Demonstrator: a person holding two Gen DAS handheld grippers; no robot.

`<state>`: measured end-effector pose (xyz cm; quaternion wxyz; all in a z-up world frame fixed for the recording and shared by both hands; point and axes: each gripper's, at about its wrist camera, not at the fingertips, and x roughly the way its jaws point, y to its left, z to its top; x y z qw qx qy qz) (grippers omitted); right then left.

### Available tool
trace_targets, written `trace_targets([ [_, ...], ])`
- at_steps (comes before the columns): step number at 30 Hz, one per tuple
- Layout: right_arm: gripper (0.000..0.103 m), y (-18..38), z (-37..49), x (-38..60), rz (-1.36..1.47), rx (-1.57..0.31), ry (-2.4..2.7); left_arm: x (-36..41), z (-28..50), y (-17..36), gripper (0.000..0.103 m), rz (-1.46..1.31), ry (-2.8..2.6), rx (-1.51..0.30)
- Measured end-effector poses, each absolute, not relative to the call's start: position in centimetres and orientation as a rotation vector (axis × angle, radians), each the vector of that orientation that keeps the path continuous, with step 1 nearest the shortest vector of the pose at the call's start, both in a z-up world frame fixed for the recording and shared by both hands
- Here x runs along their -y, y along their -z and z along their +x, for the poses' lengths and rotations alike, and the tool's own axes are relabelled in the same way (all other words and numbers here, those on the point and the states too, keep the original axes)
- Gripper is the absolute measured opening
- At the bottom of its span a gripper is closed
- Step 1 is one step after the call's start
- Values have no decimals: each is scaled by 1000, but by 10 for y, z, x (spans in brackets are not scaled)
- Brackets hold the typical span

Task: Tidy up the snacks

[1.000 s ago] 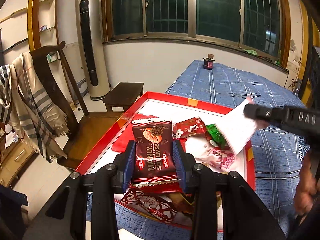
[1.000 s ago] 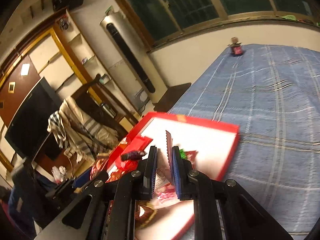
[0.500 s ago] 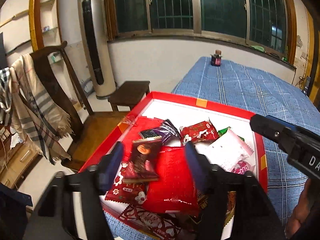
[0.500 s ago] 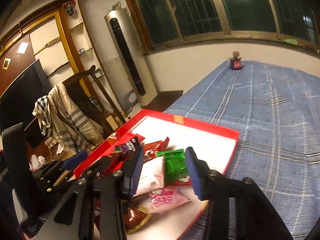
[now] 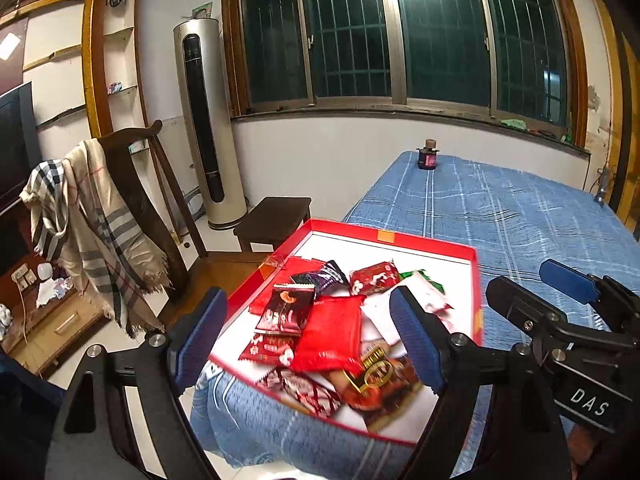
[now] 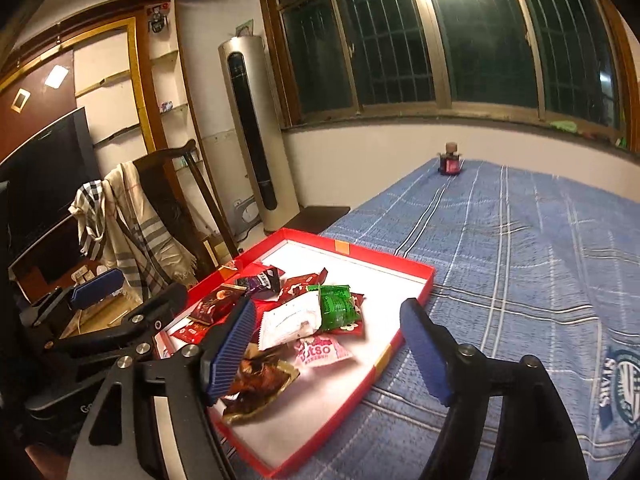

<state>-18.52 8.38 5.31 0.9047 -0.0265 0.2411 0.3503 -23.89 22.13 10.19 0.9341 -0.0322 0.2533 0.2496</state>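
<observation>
The job is looking close to done, as far as these two views are showing: every snack packet in sight is lying inside the red tray [image 5: 476, 280], and none is showing on the blue plaid bedcover [image 6: 540, 260] around it. What may be left, by my reading, is tidying the heap, since the packets are overlapping rather than sitting in rows.

The left gripper [image 5: 308, 340] is hovering over the tray's near end with its jaws spread wide and nothing between them. The right gripper [image 6: 332, 348] is likewise spread and carrying nothing, hanging above the tray's 6 o'clock end in its own view.

The tray is shallow, white-floored, and sitting at the bedcover's corner. In the right wrist view the packets are crowding its 9 o'clock half, while the stretch toward 12 o'clock is showing bare white. A green packet [image 6: 336, 306] is lying partly on a white packet [image 6: 288, 320]; a pink packet [image 6: 320, 352] is sitting just toward 6 o'clock of them, and a glossy brown wrapper [image 6: 256, 384] is nearest the camera. In the left wrist view a bright red pouch [image 5: 332, 332] is filling the centre, with a dark almond-chocolate packet [image 5: 286, 308] touching it at 9 o'clock and a purple packet [image 5: 324, 276] toward 12 o'clock.
</observation>
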Motion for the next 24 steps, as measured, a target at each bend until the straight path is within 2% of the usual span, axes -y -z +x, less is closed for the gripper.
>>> trace_targets([
  [5, 87, -62, -212, -63, -24, -417, -709, -211, -262, -112, 84, -59, -539, -473],
  [7, 100, -65, -221, -56, -16, -376, -695, -208, -274, -117, 84, -64, -552, -439],
  [8, 103, -66, -225, -53, -18, -357, -690, -206, -281, -121, 84, -65, -560, -418],
  [10, 103, -70, -235, -45, -6, -314, -697, -201, -291, -126, 85, -60, -569, -386],
  [18, 103, -86, -262, -15, 73, -160, -711, -187, -321, -140, 103, -16, -598, -322],
  [24, 103, -90, -279, -13, 15, -110, -717, -176, -334, -140, 103, -9, -579, -291],
])
